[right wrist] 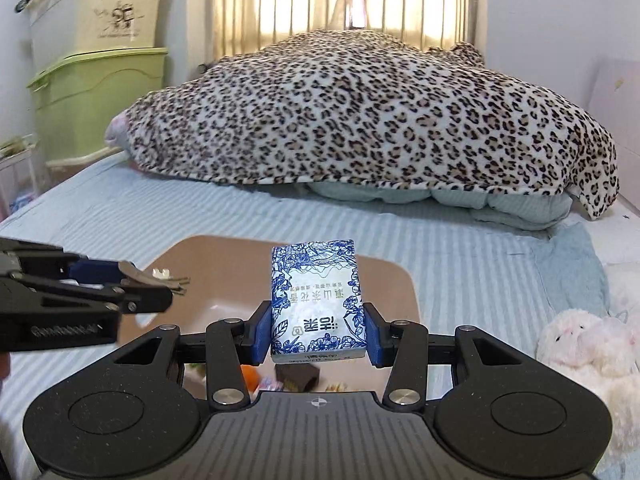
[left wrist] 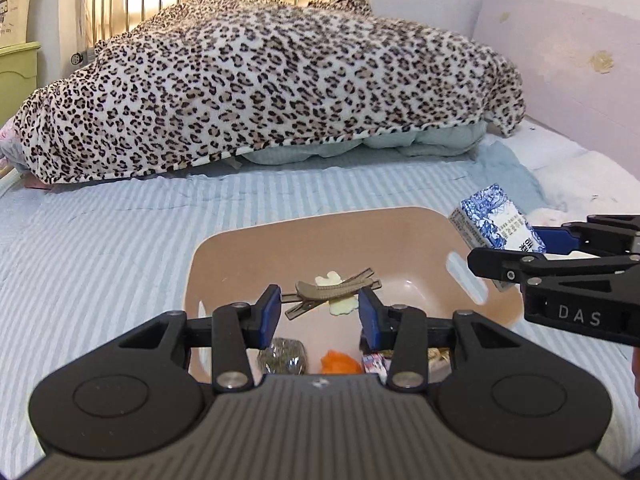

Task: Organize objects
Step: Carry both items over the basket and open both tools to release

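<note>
Left hand-held gripper (left wrist: 319, 312) spread above pink basin (left wrist: 240, 240); right hand-held gripper (right wrist: 316, 330) pinching tissue pack (right wrist: 316, 300) over its rim.

One basin (left wrist: 208, 256). One tissue pack (right wrist: 316, 300). Two hair clips (left wrist: 332, 290), crossed. One pale flower piece (left wrist: 340, 306). One orange item (left wrist: 338, 362). One glittery item (left wrist: 282, 356). Two storage bins (right wrist: 100, 92), stacked. One leopard blanket (left wrist: 260, 88). One plush toy (right wrist: 580, 336).

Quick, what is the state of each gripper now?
Left gripper: open; a hair clip sits between its fingers, with a gap on the right side.
Right gripper: closed on a blue-and-white tissue pack.
</note>
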`<state>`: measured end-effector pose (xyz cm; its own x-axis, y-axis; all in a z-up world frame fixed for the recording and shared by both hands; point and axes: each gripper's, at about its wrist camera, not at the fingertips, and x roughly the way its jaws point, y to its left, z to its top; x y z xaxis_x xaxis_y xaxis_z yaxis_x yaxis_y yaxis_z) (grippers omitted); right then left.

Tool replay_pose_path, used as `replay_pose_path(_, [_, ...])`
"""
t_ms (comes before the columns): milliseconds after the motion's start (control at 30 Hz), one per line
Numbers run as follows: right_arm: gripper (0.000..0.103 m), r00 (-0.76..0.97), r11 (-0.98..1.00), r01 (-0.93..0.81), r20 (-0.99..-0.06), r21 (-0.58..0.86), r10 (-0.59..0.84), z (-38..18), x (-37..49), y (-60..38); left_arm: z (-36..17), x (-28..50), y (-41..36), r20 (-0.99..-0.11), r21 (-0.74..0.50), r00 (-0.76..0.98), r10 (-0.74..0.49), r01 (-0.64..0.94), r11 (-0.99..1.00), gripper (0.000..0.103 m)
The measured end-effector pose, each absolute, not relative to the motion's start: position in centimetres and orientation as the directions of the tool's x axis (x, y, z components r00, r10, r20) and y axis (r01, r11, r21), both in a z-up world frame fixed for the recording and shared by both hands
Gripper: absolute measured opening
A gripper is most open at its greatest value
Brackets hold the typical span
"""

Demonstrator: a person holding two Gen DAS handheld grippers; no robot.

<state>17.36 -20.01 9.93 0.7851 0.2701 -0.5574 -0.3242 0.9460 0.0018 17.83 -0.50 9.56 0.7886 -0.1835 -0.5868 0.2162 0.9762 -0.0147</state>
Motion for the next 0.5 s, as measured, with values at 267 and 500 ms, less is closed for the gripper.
replay_pose_path(267, [0.043,0.761,0.959,-0.283,-0.614,-0.021,0.211,6.7,21.8,-18.7,5.4,23.1,-1.9,-0.691,0.020,0.716,-0.098,0.154,0.988,0.044])
replay_pose_path(500, [0.043,0.700,0.957,-0.283,-0.696,-0.059,0.164,2.9,23.7,-17.1,1.9,25.2,-2.1,-0.768,0.070,0.640,-0.029,0.128,0.989,0.044])
